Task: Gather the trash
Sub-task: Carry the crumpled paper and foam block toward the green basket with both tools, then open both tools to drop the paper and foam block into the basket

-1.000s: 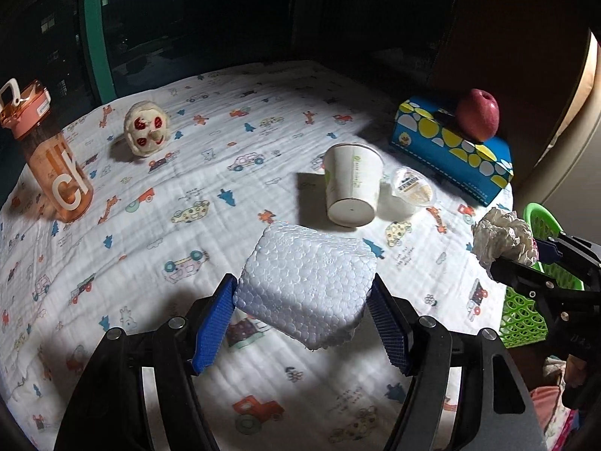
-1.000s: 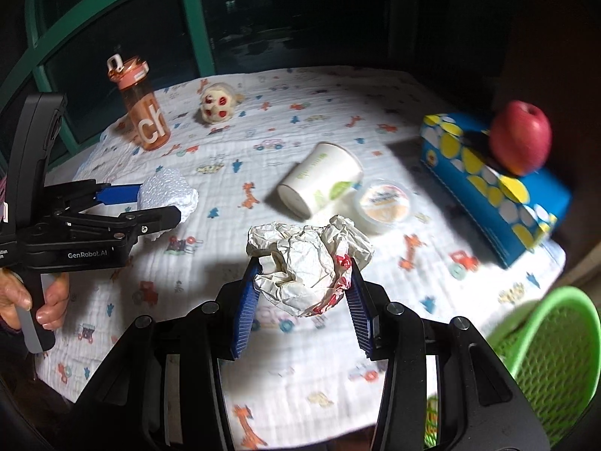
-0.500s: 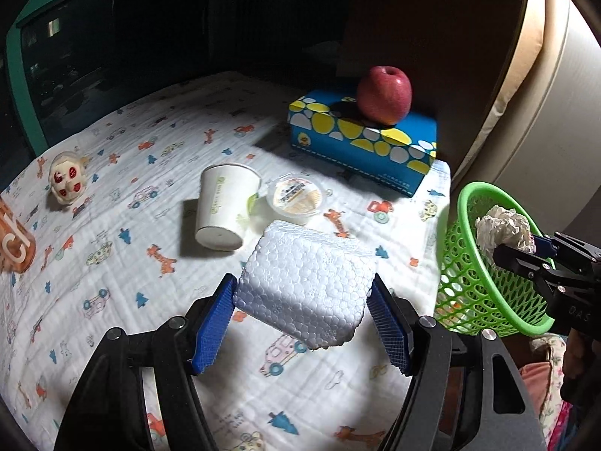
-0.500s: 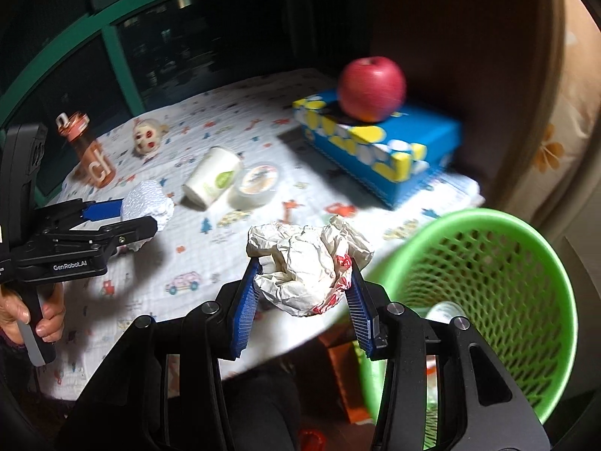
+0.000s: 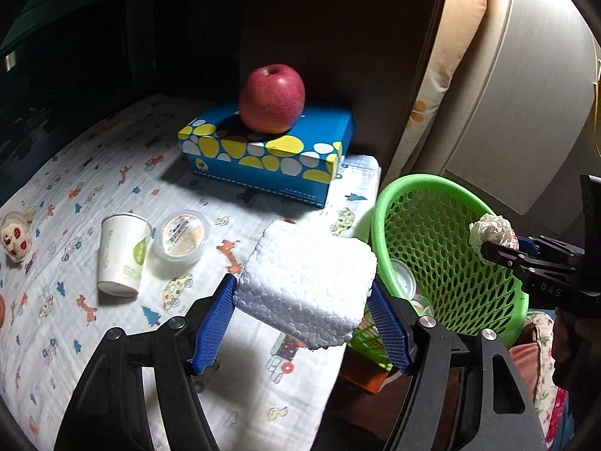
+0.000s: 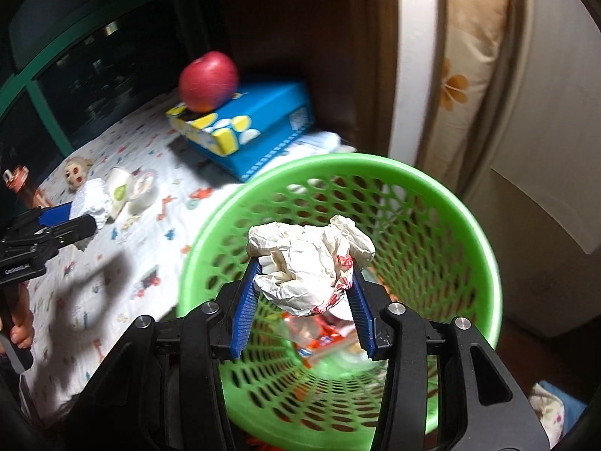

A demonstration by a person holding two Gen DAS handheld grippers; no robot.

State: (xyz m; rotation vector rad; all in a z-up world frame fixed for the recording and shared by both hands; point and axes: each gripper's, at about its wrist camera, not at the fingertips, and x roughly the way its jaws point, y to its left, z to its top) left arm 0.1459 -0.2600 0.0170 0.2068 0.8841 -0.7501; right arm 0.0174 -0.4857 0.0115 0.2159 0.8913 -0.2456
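My left gripper (image 5: 306, 310) is shut on a white styrofoam block (image 5: 306, 282) and holds it above the table's right edge, just left of the green mesh basket (image 5: 443, 195). My right gripper (image 6: 306, 289) is shut on a crumpled paper ball (image 6: 304, 259) and holds it over the open mouth of the basket (image 6: 484, 248), which has wrappers lying in its bottom. The right gripper with the ball also shows in the left wrist view (image 5: 492, 229) above the basket's far rim. A white paper cup (image 5: 122, 255) and a small sealed tub (image 5: 182, 235) lie on the table.
A red apple (image 5: 271, 98) rests on a blue tissue box (image 5: 270, 158) at the back of the cloth-covered table (image 5: 94, 195). A small plush toy (image 5: 15, 233) lies at the far left. A pale cabinet and flowered curtain (image 6: 469, 86) stand behind the basket.
Both grippers have swung right with their loads. The paper ball has come over the basket's mouth and the styrofoam block has neared the table's right edge beside the basket.
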